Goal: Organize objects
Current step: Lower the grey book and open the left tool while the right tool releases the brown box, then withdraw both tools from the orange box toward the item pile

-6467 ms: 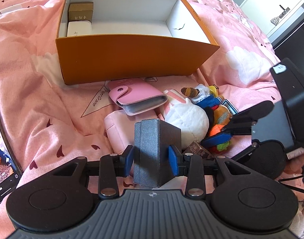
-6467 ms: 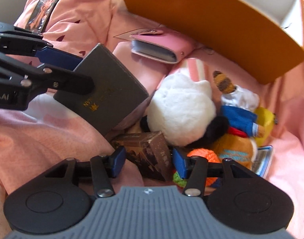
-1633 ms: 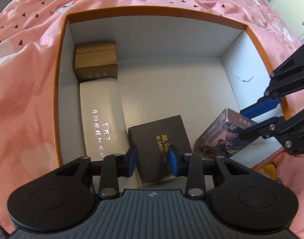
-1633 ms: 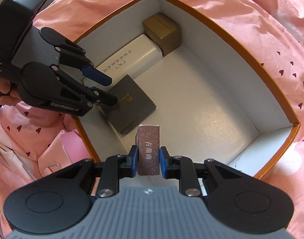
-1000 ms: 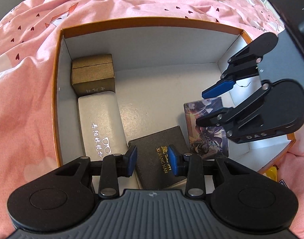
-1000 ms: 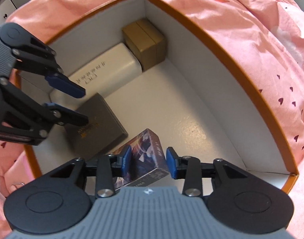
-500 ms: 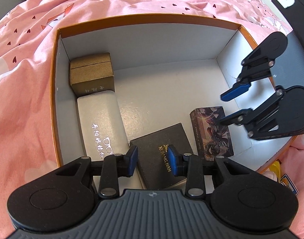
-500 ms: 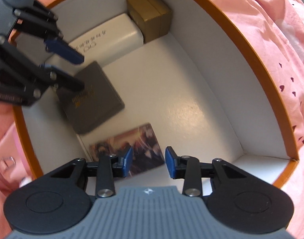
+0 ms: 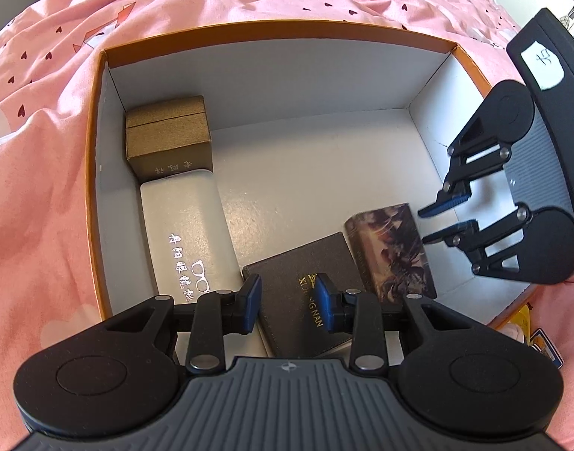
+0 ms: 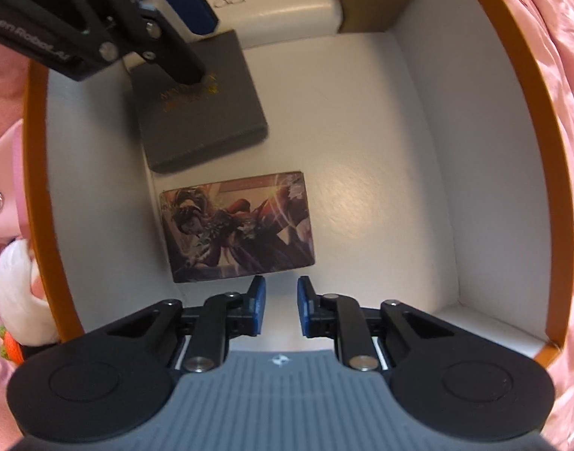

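Note:
An orange box with white walls (image 9: pixel 279 75) lies on the pink bedding; it also shows in the right wrist view (image 10: pixel 475 150). Inside lie a gold box (image 9: pixel 168 135), a white glasses case (image 9: pixel 185 225), a dark grey box (image 9: pixel 305 274) and an illustrated card box (image 9: pixel 394 251). My left gripper (image 9: pixel 286 302) is open above the dark grey box (image 10: pixel 200 105). My right gripper (image 10: pixel 280 310) is open and empty, just above the card box (image 10: pixel 238 225), which lies flat. The right gripper also shows in the left wrist view (image 9: pixel 437 221).
Pink heart-print bedding (image 9: pixel 43 188) surrounds the box. A white plush toy (image 10: pixel 16 293) and other small items lie outside the box's near wall. A colourful item (image 9: pixel 542 342) shows at the box's right corner.
The right gripper let go of the card box, which now lies flat on the box floor, and drew back. The left gripper stays open over the dark grey box.

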Tool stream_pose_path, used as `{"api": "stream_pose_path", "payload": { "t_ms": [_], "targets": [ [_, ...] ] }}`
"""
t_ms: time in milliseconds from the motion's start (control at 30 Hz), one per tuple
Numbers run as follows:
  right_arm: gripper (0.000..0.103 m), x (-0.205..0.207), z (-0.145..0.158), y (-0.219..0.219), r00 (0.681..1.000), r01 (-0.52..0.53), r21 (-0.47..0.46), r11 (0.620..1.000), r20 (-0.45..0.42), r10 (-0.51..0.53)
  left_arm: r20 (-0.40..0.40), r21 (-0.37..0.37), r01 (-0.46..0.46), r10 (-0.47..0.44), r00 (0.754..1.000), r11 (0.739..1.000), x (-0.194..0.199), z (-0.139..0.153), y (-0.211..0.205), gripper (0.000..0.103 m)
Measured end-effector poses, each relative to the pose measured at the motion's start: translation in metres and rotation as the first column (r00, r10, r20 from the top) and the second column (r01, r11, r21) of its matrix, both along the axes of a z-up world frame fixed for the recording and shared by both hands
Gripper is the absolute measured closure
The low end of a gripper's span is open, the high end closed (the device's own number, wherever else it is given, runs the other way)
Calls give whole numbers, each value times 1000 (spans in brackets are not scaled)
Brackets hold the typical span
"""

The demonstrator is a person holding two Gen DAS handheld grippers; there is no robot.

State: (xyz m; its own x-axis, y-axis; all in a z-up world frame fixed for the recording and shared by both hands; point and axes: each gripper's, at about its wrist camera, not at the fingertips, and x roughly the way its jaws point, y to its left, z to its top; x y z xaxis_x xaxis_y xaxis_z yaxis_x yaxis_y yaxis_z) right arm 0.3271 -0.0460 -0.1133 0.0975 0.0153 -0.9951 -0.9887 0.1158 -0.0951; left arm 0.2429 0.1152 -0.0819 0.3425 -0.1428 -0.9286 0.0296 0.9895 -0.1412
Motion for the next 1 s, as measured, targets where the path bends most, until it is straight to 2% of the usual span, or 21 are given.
{"api": "stream_pose_path", "payload": {
  "t_ms": [167, 233, 300, 467, 500, 600, 733, 867, 1000],
  "targets": [
    [91, -5, 3, 9, 998, -37, 37, 999, -40, 39, 11, -1, 6, -6, 1000, 1000, 2, 2, 2, 66],
    [98, -6, 3, 13, 997, -47, 41, 998, -66, 49, 13, 0, 6, -6, 1000, 1000, 3, 2, 2, 66],
    [100, -7, 4, 14, 995, -56, 41, 998, -80, 59, 15, -1, 9, -9, 1000, 1000, 4, 3, 2, 66],
    [100, 1, 22, 14, 982, 10, 147, 989, -189, 18, 15, 4, 13, -13, 1000, 1000, 4, 3, 2, 66],
    [99, 3, 23, 16, 984, 16, 128, 992, -177, 7, 18, 5, 13, -13, 1000, 1000, 4, 4, 2, 66],
    [98, 5, 22, 19, 998, -5, 62, 998, -58, 9, 37, 6, 11, -11, 999, 1000, 5, 8, 2, 66],
    [98, 23, 25, 18, 995, 102, 103, 989, -28, -100, 61, 2, 8, -9, 998, 1000, 11, 8, 1, 66],
    [98, 33, 28, 21, 988, 149, 146, 978, 17, -153, 85, 15, 22, -23, 996, 1000, 22, 8, -4, 67],
    [98, 47, 26, 24, 976, 213, 151, 965, 11, -217, 58, 20, 14, -15, 998, 1000, 37, -1, -7, 71]
  ]
}}
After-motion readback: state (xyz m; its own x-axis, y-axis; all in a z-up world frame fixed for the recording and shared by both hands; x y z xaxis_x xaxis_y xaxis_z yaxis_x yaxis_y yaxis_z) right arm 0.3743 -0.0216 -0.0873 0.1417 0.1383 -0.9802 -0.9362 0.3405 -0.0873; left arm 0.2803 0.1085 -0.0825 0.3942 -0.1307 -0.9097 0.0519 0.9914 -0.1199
